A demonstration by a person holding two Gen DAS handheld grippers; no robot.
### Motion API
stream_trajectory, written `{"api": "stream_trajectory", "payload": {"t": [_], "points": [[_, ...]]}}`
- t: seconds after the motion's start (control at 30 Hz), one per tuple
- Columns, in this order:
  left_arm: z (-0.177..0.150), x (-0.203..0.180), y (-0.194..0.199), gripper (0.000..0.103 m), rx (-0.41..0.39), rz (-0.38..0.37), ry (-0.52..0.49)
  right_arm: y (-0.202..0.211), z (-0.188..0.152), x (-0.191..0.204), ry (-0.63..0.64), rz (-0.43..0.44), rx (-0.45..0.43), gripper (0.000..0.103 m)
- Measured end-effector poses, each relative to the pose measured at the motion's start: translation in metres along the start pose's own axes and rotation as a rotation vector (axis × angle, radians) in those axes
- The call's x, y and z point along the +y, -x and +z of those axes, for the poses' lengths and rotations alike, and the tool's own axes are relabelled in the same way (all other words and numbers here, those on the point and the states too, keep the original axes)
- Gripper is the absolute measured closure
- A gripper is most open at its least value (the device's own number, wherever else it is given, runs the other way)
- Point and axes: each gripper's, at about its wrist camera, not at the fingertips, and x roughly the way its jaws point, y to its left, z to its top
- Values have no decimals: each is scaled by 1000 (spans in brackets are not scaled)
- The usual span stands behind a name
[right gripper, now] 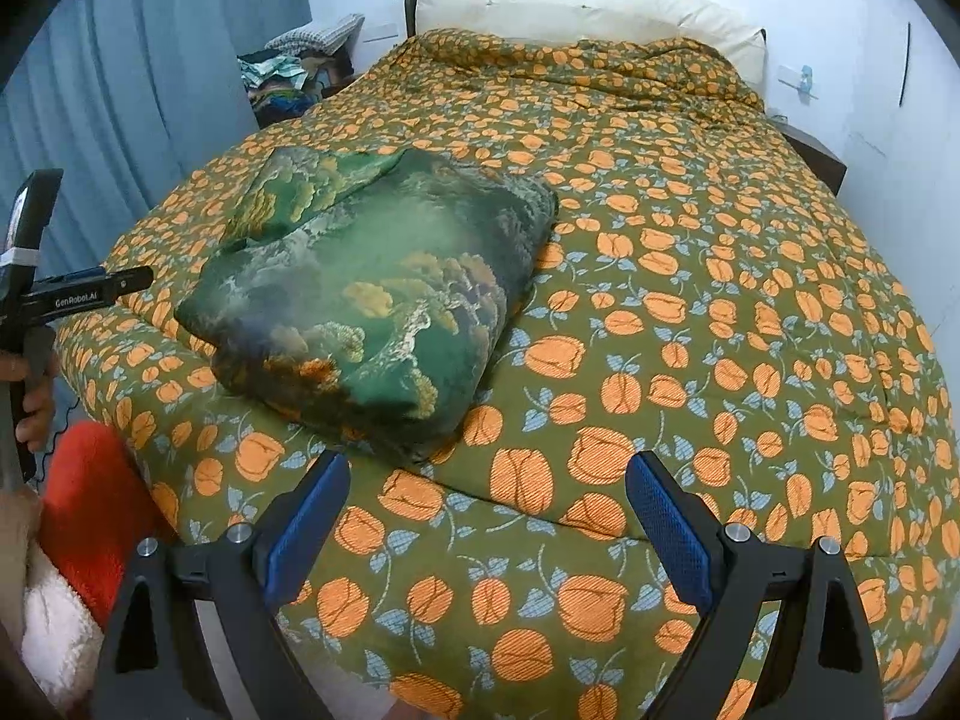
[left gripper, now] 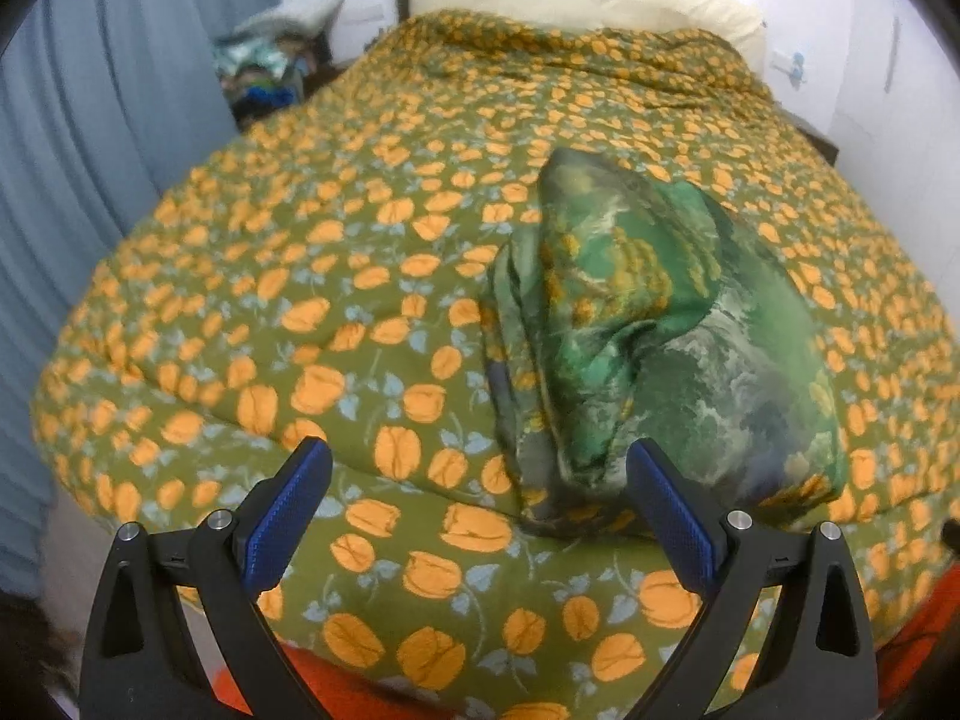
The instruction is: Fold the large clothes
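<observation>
A green garment with a yellow and grey landscape print point(right gripper: 372, 294) lies folded into a thick rectangle on the bed's near left part. It also shows in the left wrist view point(left gripper: 648, 336), just beyond my fingers and to the right. My left gripper point(left gripper: 477, 468) is open and empty, hovering over the quilt in front of the garment. My right gripper point(right gripper: 486, 480) is open and empty, just short of the garment's near corner. The left gripper's body point(right gripper: 36, 294) shows at the left edge of the right wrist view.
The bed is covered by an olive quilt with orange flowers point(right gripper: 720, 300). A cream pillow point(right gripper: 588, 12) lies at the headboard. Blue curtains point(right gripper: 150, 72) hang on the left. A cluttered nightstand point(right gripper: 294, 78) stands beside the bed. A red cloth point(right gripper: 90, 498) lies at the near left.
</observation>
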Motion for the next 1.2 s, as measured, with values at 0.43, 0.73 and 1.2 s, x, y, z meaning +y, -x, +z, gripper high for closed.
{"api": "stream_trajectory", "payload": {"t": [0.43,0.73,1.2], "points": [[-1,7,-6,4,24,-34,11,-3,1,0,-48,42,8,10],[2,-4,-3,4,0,8,-40,-5,1,-3,-72,87,1,10],[4,-1,-12,4,7,17,-61,-14,1,7,-53,86,23,10]]}}
